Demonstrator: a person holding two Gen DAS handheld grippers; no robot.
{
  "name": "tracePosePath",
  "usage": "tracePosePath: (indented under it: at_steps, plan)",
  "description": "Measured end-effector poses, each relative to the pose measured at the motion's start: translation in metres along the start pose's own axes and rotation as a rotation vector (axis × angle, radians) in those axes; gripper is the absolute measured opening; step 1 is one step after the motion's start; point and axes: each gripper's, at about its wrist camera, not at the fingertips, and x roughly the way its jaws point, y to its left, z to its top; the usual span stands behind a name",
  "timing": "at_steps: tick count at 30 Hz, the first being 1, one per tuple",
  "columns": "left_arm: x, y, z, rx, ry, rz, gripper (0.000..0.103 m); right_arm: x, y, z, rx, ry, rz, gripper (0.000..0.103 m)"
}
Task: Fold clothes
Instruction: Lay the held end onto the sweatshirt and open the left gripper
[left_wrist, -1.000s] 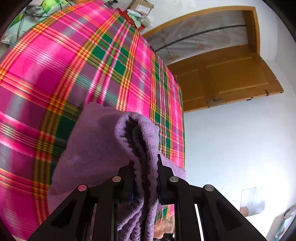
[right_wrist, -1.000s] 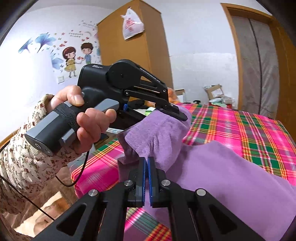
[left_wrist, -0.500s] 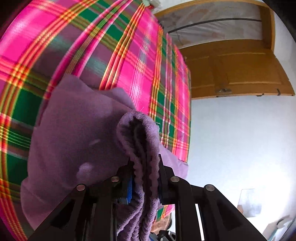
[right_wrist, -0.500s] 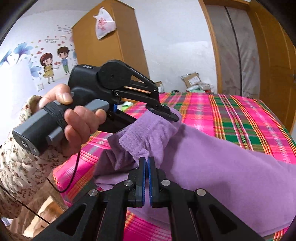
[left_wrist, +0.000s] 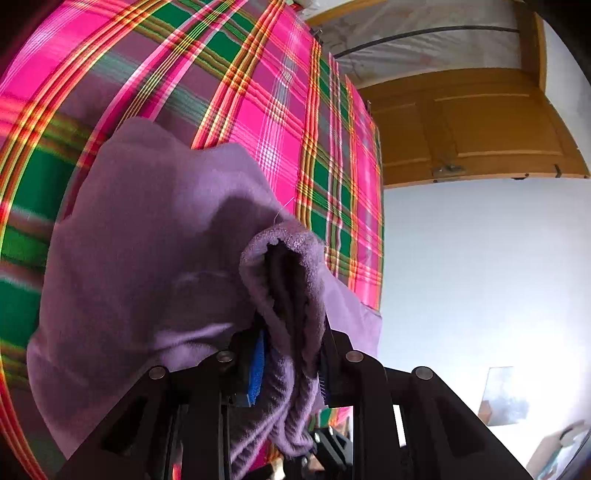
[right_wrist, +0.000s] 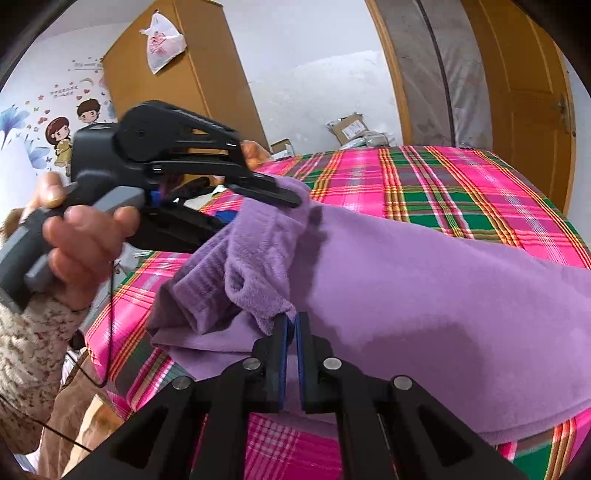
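Since a second ago both wrist views have swung lower and closer over the plaid bed cover (right_wrist: 461, 184), carrying the pinched edge with them. The left gripper (left_wrist: 291, 354) clamps a thick bunched hem of the purple garment (right_wrist: 424, 288); the right gripper (right_wrist: 291, 332), nearly shut, nips the same edge just beside it. From both, the garment's long axis runs away to the right across the cover.
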Motion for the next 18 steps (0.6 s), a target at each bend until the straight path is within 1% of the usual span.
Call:
tracePosePath:
  at_steps: [6,8,12,16,18]
  plan:
    - [-0.011,0.004,-0.011,-0.005,-0.022,-0.031,0.023,0.0,-0.009,-0.004,0.048,0.017,-0.016,0.004]
    - [-0.011,0.007,-0.012,-0.023,-0.018,-0.04,0.023,-0.001,-0.011,-0.004,0.065,0.02,-0.026,0.004]
    - [-0.004,0.005,-0.009,-0.039,-0.019,-0.055,0.027,-0.006,-0.014,-0.006,0.084,0.014,-0.054,0.004]
    - [0.009,-0.001,-0.001,-0.05,-0.015,-0.042,0.027,-0.015,-0.016,-0.005,0.085,-0.007,-0.088,0.006]
    - [0.015,-0.006,-0.003,-0.041,-0.005,-0.048,0.038,-0.019,-0.019,-0.005,0.095,-0.013,-0.107,0.006]
